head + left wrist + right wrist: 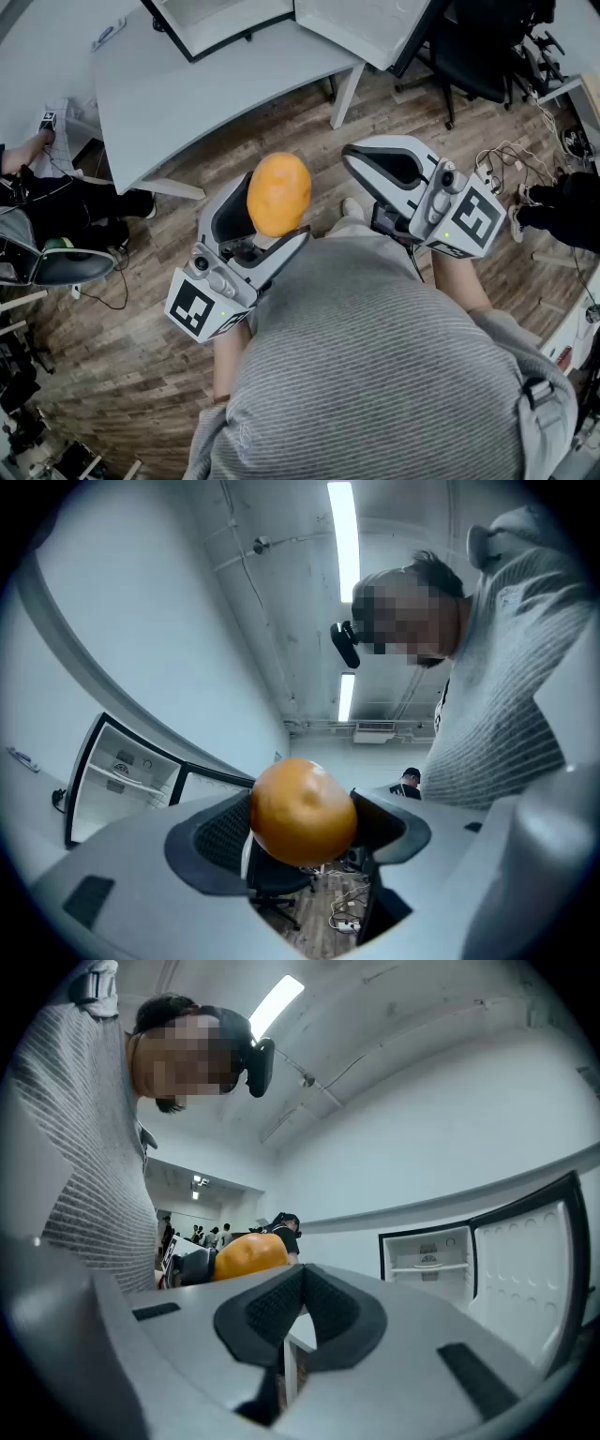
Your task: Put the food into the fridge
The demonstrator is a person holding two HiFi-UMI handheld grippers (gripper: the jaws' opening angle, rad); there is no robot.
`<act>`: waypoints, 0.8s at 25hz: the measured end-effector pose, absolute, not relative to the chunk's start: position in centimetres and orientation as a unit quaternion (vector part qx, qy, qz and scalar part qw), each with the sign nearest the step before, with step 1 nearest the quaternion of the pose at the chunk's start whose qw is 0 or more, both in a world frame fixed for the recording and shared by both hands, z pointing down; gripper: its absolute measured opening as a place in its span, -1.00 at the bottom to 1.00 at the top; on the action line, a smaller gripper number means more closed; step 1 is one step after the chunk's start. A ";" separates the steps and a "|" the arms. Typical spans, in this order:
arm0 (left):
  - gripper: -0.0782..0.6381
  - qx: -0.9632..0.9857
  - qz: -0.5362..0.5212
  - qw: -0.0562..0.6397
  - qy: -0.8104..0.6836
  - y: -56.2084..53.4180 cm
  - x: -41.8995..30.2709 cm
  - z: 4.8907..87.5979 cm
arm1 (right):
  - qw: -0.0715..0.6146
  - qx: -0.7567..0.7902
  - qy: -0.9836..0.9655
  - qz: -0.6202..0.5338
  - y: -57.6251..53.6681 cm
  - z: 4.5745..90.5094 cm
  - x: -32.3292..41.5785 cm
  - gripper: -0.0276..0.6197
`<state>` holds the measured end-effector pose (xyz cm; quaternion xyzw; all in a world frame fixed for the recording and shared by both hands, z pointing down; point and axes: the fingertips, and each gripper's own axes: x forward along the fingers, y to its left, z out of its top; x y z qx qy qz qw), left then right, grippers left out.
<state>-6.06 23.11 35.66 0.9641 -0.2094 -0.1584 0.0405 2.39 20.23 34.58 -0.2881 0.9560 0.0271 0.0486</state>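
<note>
Wood planks make up the floor (122,375) of a big room with pale walls. On it stands a grey worktop (216,94) with a bare top, and black chairs (469,56) sit near it. Past the worktop, a white fridge (234,19) stands with its door wide open, and you can see its shelves inside. Some cables (506,164) lie on the floor at the right. Someone else sits at the far left edge (56,202). The person holding the tools wears a grey striped top (375,375). The left tool (270,214) has its two jaws spread wide, and they squeeze a round orange (278,192) between their dark pads. The orange is up in the air in front of the person, well apart from the fridge. The right tool (302,1288) is beside it, with its jaws closed tight together and nothing between them.
</note>
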 end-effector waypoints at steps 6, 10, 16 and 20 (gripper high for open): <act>0.20 0.964 -0.160 0.039 -0.208 22.9 -5.5 35.3 | 0.047 -0.285 0.957 0.027 19.8 34.4 2.7 -0.88; 0.20 0.965 -0.160 0.037 -0.206 22.8 -5.5 35.3 | 0.049 -0.283 0.958 0.027 19.7 34.4 2.7 -0.88; 0.20 0.965 -0.160 0.035 -0.206 22.7 -5.3 35.6 | 0.055 -0.276 0.959 0.023 19.6 34.7 2.6 -0.88; 0.20 0.965 -0.157 0.040 -0.204 22.8 -5.0 35.9 | 0.058 -0.279 0.958 0.021 19.7 34.9 2.8 -0.88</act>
